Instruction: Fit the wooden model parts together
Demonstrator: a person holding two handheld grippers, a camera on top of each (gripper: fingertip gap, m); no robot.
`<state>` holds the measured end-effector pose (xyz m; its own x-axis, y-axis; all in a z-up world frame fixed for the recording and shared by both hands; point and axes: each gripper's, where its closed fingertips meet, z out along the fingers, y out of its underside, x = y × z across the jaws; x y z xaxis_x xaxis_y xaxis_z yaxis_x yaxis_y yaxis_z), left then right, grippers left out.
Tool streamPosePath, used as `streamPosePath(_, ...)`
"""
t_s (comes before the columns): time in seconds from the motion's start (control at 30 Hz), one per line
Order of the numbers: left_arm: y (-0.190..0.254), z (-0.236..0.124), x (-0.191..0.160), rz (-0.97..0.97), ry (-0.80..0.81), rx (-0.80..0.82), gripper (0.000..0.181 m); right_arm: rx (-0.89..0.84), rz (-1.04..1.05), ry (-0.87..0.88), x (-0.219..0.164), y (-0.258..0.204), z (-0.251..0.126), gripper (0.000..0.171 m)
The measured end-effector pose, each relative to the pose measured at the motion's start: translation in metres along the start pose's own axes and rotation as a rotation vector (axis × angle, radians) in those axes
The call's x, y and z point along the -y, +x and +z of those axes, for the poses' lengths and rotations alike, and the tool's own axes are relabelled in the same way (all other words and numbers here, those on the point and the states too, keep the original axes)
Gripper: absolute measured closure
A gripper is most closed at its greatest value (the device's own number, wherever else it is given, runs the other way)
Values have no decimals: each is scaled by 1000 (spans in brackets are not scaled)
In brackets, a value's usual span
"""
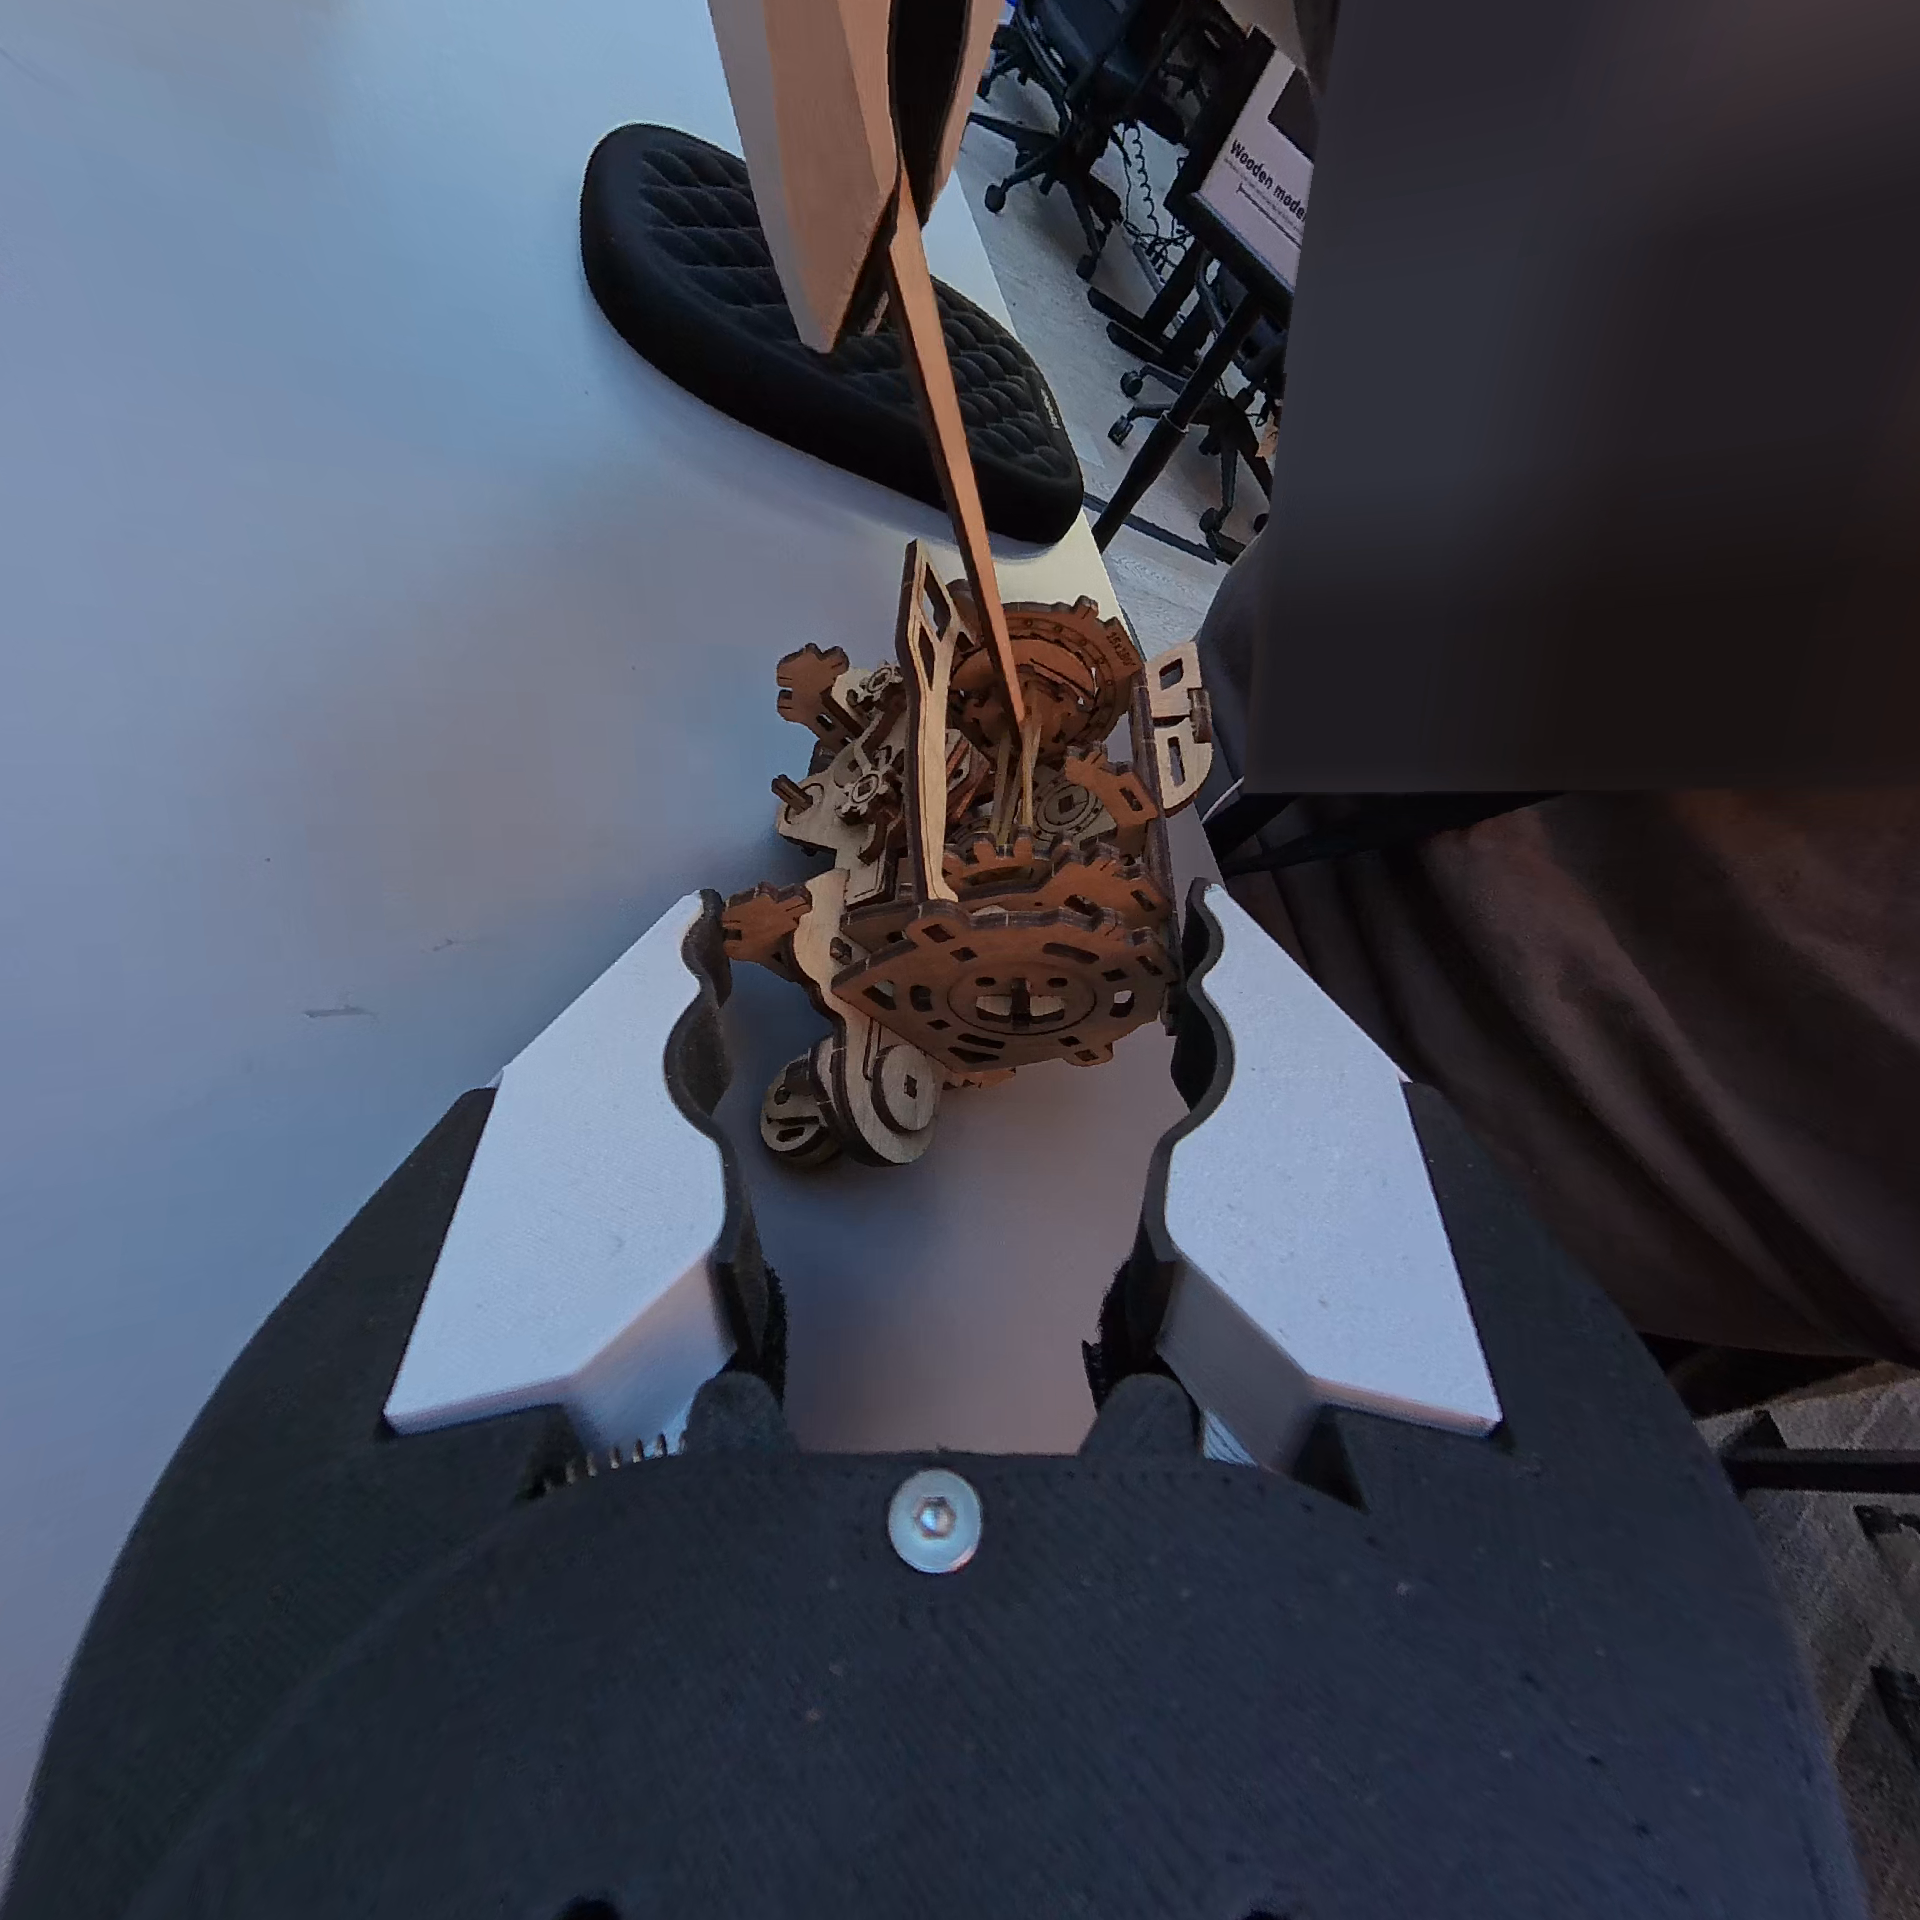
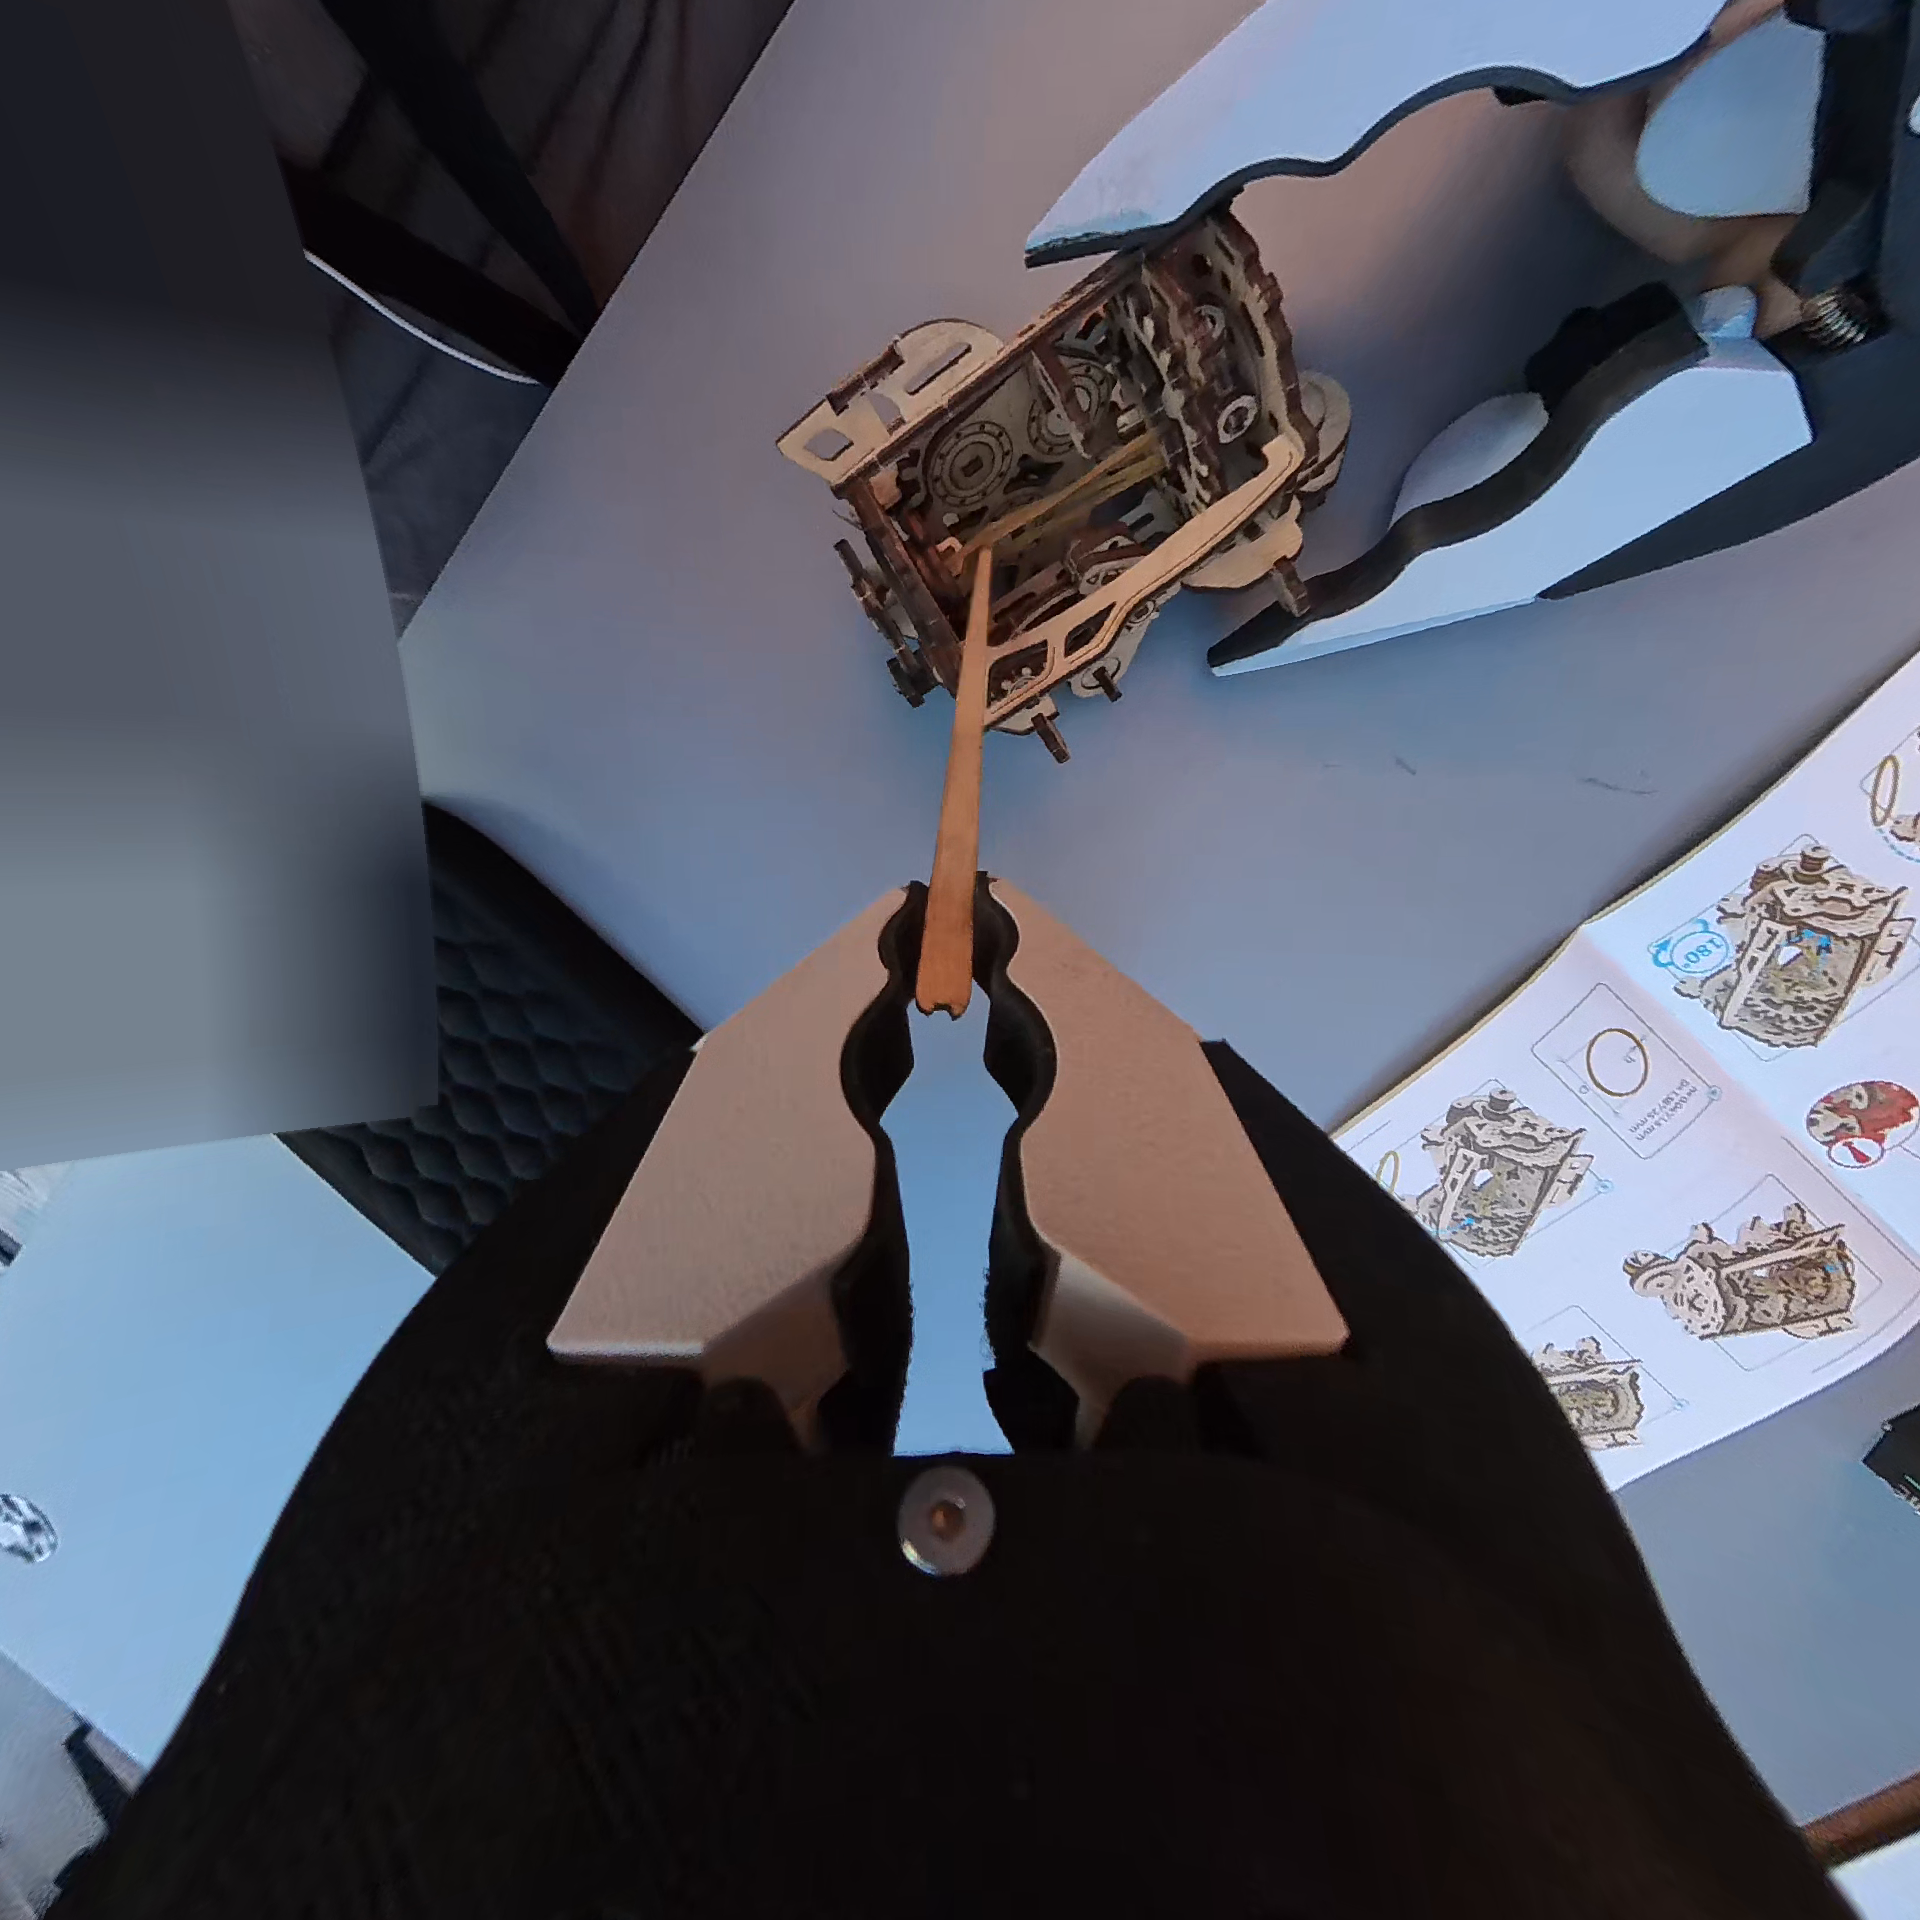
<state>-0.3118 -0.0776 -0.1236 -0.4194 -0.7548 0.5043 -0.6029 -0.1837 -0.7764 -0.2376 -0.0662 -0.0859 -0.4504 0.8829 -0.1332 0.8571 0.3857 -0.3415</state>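
A laser-cut wooden model [image 1: 997,935] with gears and rubber bands lies on the grey table [image 1: 260,520] near its edge. My left gripper [image 1: 951,909] holds it between its two fingertips, one on each side. In the right wrist view the model [image 2: 1049,499] lies on its side, with the left gripper's fingers [image 2: 1299,94] above and below it. My right gripper [image 2: 948,904] is shut on a thin wooden stick [image 2: 961,779]. The stick's far tip reaches into the model's open frame by the rubber bands. The stick [image 1: 956,436] also comes down from above in the left wrist view.
A black quilted cushion [image 1: 810,343] lies on the table behind the model. An open instruction booklet [image 2: 1662,1143] lies at the right. The table edge runs just right of the model, with a person's dark clothing [image 1: 1558,987] beyond it. Office chairs stand farther off. There is about 10 cm between the tips of the two grippers.
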Motion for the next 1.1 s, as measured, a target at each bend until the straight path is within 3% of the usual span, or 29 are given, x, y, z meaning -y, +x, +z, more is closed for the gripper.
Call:
streamPosePath(0.3,0,0,0,0,-1,-2,96,11,-3,-35,-4,-4,0,165)
streamPosePath(0.4,2,0,0,0,-5,-16,109,29,-6,-42,-5,-8,3,165)
streamPosePath(0.63,1,0,1,-23,2,-38,109,-7,10,-47,-2,2,2,165)
streamPosePath(0.77,1,3,3,-28,0,-53,87,-19,8,-47,-5,2,2,165)
streamPosePath(0.93,-3,4,11,-6,18,-62,76,-28,13,-43,-6,2,3,165)
streamPosePath(1.1,4,14,2,-4,-62,-109,95,-26,15,-37,-6,0,3,165)
